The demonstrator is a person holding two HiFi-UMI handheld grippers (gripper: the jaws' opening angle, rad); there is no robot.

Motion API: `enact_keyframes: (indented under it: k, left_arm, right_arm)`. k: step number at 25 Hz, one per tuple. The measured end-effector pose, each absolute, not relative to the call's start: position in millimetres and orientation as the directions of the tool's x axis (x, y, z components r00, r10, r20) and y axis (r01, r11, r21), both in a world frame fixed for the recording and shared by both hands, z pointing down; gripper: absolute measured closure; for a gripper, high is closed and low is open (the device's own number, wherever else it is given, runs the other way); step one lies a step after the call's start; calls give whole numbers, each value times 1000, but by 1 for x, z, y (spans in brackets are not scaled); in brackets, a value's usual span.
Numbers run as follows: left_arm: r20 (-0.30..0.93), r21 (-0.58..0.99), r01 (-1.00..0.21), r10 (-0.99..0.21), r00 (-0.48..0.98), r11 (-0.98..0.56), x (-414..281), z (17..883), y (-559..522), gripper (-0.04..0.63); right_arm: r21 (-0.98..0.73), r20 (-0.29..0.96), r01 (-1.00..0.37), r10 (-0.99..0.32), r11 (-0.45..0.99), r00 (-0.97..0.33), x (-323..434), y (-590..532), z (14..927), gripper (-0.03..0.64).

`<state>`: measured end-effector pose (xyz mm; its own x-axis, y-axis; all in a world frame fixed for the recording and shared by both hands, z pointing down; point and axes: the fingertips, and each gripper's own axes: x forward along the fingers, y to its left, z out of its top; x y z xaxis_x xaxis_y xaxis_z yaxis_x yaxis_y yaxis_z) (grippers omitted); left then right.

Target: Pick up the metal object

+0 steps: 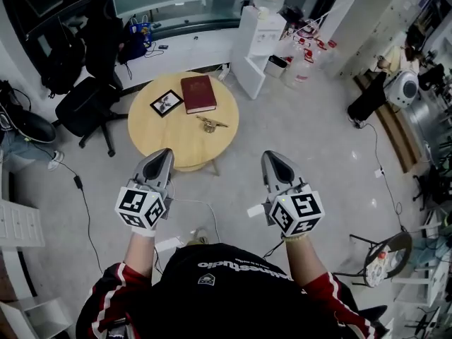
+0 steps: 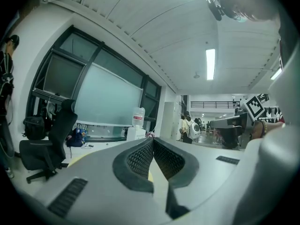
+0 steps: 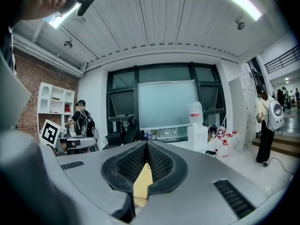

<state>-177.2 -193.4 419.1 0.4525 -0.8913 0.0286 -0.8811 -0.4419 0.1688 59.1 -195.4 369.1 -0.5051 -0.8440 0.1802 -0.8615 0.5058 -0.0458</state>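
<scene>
Head view: the round pale wooden table stands ahead on the grey floor. On it are a dark red hardcover book, a small black-framed picture to the book's left, and the small brass-coloured metal object. The metal object lies just on the near side of the book, right of the table's centre, with nothing touching it.

Left gripper: held out level, tip at the table's near edge. Its own view shows the black ribbed pads closed together at the tip, with nothing between them.

Right gripper: over bare floor to the right of the table. Pads meet at the tip, nothing gripped.

Both are well short of the metal object. A black office chair stands left of the table.
</scene>
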Motion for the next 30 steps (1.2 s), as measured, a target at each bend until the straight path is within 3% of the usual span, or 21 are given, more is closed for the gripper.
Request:
enact_keyframes:
  k: [13, 30]
  left_arm:
    - [15, 193, -843, -857, 515, -503, -185, 422, -227, 578]
    - [3, 152, -864, -874, 486, -480, -191, 408, -234, 578]
  right_arm:
    - [-27, 196, -894, -874, 448, -444, 47, -207, 364, 590]
    - [-41, 152, -857, -844, 514, -514, 28, -230, 358, 589]
